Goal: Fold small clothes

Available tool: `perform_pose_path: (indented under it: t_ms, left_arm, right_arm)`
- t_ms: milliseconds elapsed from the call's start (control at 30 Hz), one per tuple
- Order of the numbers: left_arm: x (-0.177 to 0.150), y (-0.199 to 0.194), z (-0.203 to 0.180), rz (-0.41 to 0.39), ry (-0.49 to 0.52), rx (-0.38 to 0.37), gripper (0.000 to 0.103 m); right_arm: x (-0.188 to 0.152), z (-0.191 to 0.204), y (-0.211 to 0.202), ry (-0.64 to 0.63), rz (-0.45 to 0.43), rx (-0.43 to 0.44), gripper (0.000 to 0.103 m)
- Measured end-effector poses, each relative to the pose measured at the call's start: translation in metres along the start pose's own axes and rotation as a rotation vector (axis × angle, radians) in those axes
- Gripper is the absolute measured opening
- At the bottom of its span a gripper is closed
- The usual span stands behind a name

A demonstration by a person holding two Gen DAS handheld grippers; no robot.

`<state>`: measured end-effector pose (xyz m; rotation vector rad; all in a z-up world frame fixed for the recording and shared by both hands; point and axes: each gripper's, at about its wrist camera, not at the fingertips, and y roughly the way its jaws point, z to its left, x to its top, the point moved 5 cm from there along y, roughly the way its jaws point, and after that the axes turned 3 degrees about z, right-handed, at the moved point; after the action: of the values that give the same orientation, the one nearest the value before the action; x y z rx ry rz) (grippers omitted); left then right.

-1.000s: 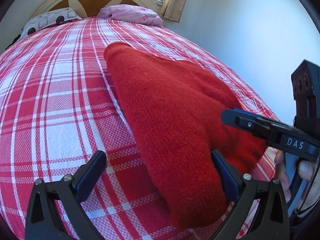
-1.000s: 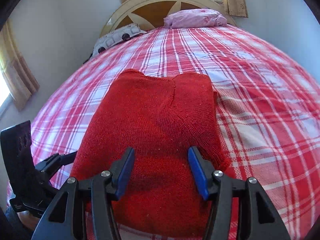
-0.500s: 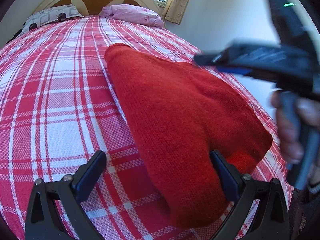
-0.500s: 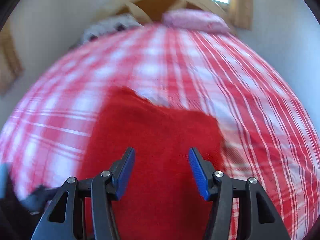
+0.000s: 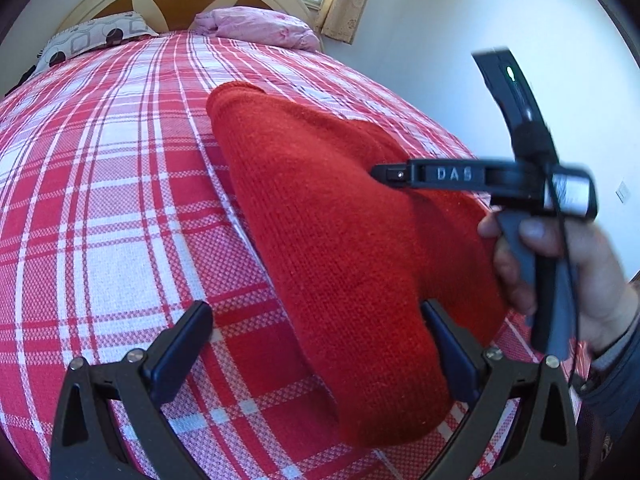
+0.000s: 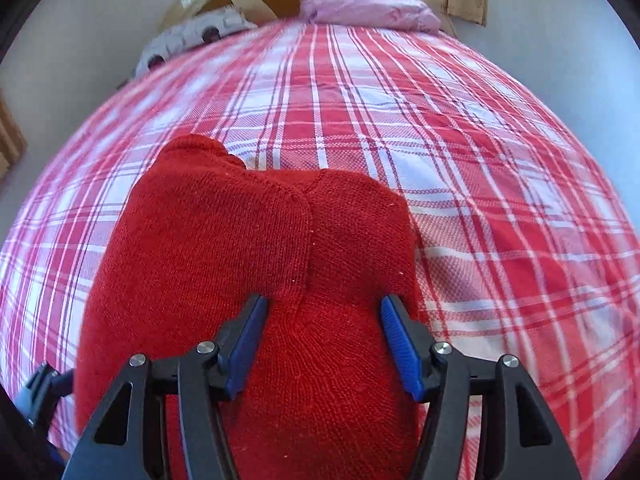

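Your right gripper (image 6: 322,340) hangs with jaws parted, just widened, nothing pinched, over the near part of the 1 red knit garment (image 6: 256,264) lying folded on the plaid bed (image 6: 480,184), your left gripper (image 5: 316,352) open beside it, so next probably take an edge for another fold.

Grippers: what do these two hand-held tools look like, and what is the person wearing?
Both are black plastic frames with silver screws. The left gripper has dark pads; the right gripper has ribbed blue pads, raised lettering "DAS", a green light and a thin black cable. A dark sleeve covers the wrist.
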<state>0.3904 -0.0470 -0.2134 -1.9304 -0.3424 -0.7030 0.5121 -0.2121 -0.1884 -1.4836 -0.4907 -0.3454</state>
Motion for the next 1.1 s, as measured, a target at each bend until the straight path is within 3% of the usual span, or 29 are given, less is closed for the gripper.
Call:
perform_pose_path:
  t_ms: [167, 233, 300, 367, 433, 533, 700, 900, 1100]
  left_arm:
    - [0.0, 0.0, 0.001, 0.002, -0.008, -0.006, 0.103]
    - [0.0, 0.001, 0.001, 0.002, -0.008, -0.007, 0.103]
    - [0.0, 0.001, 0.001, 0.002, -0.009, -0.008, 0.103]
    - [0.0, 0.001, 0.001, 0.003, -0.009, -0.008, 0.103]
    - [0.0, 0.001, 0.001, 0.004, -0.01, -0.009, 0.103]
    - [0.001, 0.002, 0.001, 0.008, -0.008, -0.007, 0.103]
    - [0.003, 0.005, 0.001, 0.008, -0.004, 0.0, 0.103]
    - [0.004, 0.006, 0.001, 0.004, -0.003, 0.006, 0.103]
    - [0.002, 0.005, 0.001, 0.004, -0.006, 0.009, 0.103]
  right_arm:
    - [0.022, 0.012, -0.028, -0.017, -0.103, -0.029, 0.061]
    - [0.027, 0.02, -0.03, -0.026, -0.137, 0.007, 0.061]
    - [0.03, 0.03, -0.022, -0.056, -0.12, 0.065, 0.061]
    - [0.029, 0.035, -0.006, -0.094, -0.084, 0.059, 0.061]
    - [0.023, 0.031, 0.024, -0.077, 0.036, 0.04, 0.062]
    - [0.026, 0.018, 0.03, 0.016, 0.034, 0.11, 0.064]
    - [0.02, 0.021, 0.015, -0.037, 0.0, 0.09, 0.064]
    - [0.017, -0.017, -0.027, 0.069, -0.125, 0.138, 0.064]
    - [0.008, -0.061, -0.038, 0.142, -0.124, 0.159, 0.064]
